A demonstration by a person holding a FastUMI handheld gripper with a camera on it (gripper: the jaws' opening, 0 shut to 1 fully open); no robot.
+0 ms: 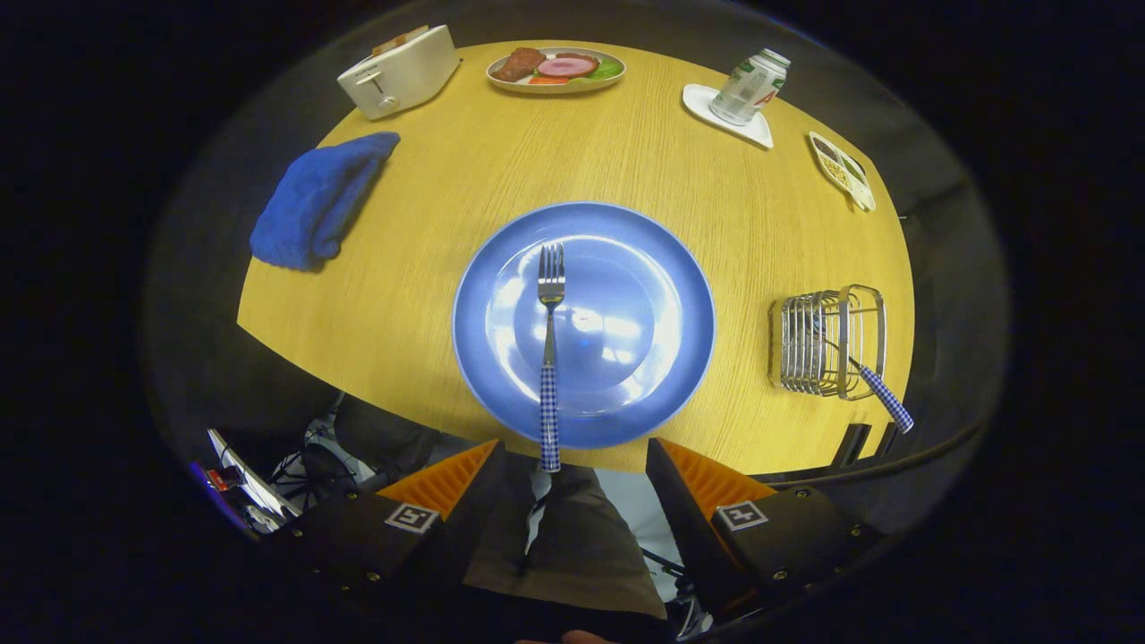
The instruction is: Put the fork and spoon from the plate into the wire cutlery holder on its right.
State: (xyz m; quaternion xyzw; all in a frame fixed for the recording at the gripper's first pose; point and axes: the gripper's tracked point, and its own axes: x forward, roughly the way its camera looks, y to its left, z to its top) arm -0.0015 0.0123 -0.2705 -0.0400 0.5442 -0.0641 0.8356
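Observation:
A blue plate [644, 268] lies on the round wooden table just ahead of my fingers. On it rests a fork [549, 358] with a blue checked handle, tines pointing away, its handle end hanging over the plate's near rim between my fingers. To the plate's right stands the wire cutlery holder [827, 342], with the spoon [881, 394] leaning out of it, checked handle sticking out toward me. My gripper [577, 465] is open and holds nothing; it hovers at the table's near edge, just short of the fork's handle.
A folded blue cloth [318, 201] lies to the plate's left. At the far side stand a white toaster [398, 72], a plate of food [556, 68], a bottle lying on a white coaster [747, 88] and a small divided dish [841, 170]. Cables sit on the floor below.

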